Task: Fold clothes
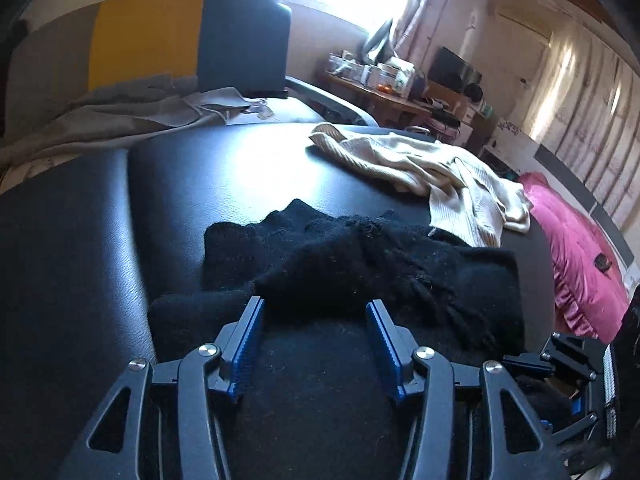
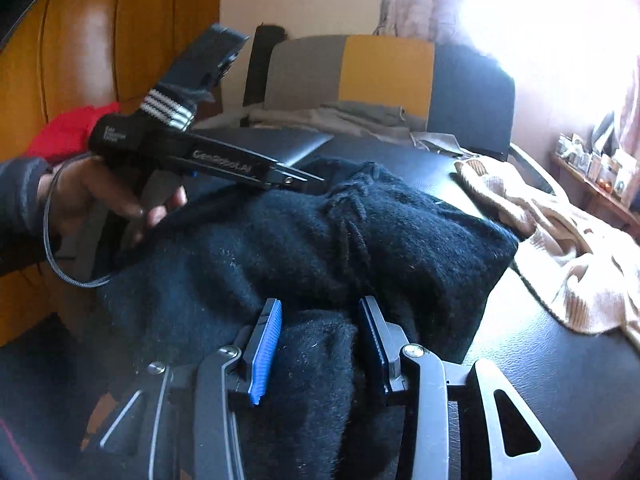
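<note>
Black padded table (image 1: 80, 240), leather-like surface, seen in both wrist views; all garments are laid on it. Black knit garment (image 1: 360, 264), fuzzy, w/ a fringed or tasselled strip across its top, is bunched in a heap at the near edge of the table, directly in front of both grippers. Cream ribbed knit garment (image 1: 420, 168) is crumpled further back, to the right in the left wrist view; one corner is touching or overlapping the black knit. Grey cloth (image 1: 120, 116) is draped behind the table, in front of a chair back (image 1: 148, 40) w/ grey, yellow and dark panels. Pink quilted bedding (image 1: 576, 248) is seen beyond the table's right edge.

Left gripper (image 1: 316, 306): jaws set wide, blue pads apart, black knit lying between and under them; no pad is shown pressing on it. A hand (image 2: 100, 200) is seen on its handle in the right wrist view.

Right gripper (image 2: 320, 304): jaws at a narrower gap, a fold of the black knit bulging up between the pads; whether it is being squeezed cannot be told.
</note>
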`<act>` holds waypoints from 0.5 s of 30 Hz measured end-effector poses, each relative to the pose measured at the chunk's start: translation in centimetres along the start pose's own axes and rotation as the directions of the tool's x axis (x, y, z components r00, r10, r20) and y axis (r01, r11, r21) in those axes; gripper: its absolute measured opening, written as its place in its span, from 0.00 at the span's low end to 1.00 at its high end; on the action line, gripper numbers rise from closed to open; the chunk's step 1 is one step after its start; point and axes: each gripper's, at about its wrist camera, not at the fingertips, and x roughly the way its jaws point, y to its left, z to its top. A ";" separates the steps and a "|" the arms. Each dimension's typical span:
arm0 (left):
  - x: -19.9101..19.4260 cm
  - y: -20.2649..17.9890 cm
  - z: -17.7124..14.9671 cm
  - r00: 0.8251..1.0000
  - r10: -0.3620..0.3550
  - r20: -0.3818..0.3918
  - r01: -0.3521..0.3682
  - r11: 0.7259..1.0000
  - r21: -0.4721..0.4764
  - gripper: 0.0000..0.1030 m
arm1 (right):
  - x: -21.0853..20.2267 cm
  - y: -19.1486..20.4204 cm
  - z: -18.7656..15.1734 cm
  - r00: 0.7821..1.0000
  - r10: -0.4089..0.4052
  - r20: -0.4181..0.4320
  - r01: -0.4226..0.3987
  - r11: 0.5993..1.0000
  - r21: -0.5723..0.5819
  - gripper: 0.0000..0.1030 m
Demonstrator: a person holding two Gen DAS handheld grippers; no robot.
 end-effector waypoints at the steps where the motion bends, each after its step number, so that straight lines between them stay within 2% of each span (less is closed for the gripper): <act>1: -0.8 0.3 -0.4 1.000 -0.010 0.014 0.011 1.000 -0.028 0.52 | 0.0 0.1 0.0 1.000 -0.004 0.004 0.004 1.000 0.009 0.41; 3: -3.1 1.3 -1.5 0.998 -0.032 0.052 0.037 0.994 -0.098 0.51 | -0.1 0.5 0.1 1.000 -0.022 0.009 0.022 1.000 0.012 0.41; 6: -6.6 3.2 -3.5 0.991 -0.079 0.105 0.101 0.970 -0.221 0.53 | -0.4 1.1 0.0 0.999 -0.039 0.022 0.038 0.999 0.027 0.43; 9: -9.0 5.1 -6.2 0.987 -0.111 0.117 0.143 0.934 -0.327 0.55 | -0.5 1.4 -0.1 0.998 -0.059 0.034 0.058 0.997 0.044 0.45; 12: -9.8 6.9 -8.9 0.981 -0.146 0.124 0.186 0.880 -0.436 0.58 | -1.1 2.0 0.1 0.997 -0.074 0.033 0.073 0.997 0.023 0.48; 14: -10.0 7.7 -9.8 0.974 -0.178 0.143 0.226 0.845 -0.484 0.61 | -1.6 1.8 0.8 0.999 -0.040 0.001 0.040 0.999 0.033 0.50; 15: -9.9 8.0 -9.9 0.969 -0.193 0.154 0.245 0.834 -0.494 0.62 | -2.1 1.1 1.3 1.000 0.003 -0.012 -0.002 0.997 0.076 0.60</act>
